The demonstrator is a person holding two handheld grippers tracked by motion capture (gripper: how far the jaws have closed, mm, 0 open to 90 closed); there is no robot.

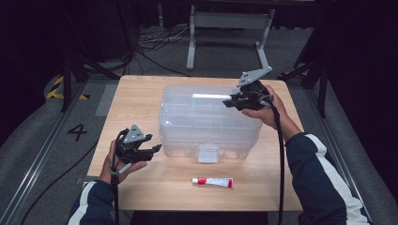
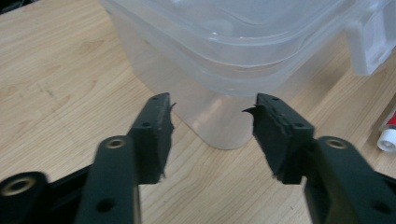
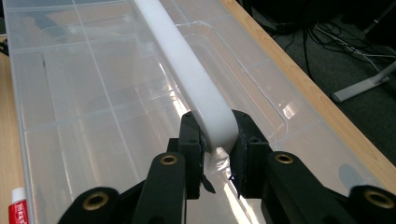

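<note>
Right gripper point(image 3: 217, 154) jaws clamped on white handle point(image 3: 196, 84); left gripper point(image 2: 212, 135) jaws apart, empty; tube point(image 1: 212, 182) lettering unreadable.

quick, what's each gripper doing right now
left gripper: open, nothing between its jaws, near the clear storage box
right gripper: shut on the box's white handle

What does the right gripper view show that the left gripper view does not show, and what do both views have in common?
The right gripper view shows the right gripper shut on the white handle over the box's lid, whose compartments show through, and the floor with cables beyond the table edge.

The left gripper view shows the left gripper open with nothing between its jaws, pointing at the box's rounded corner, and the white latch.

Both show the clear plastic box, the wooden table and part of the red-and-white tube.
</note>
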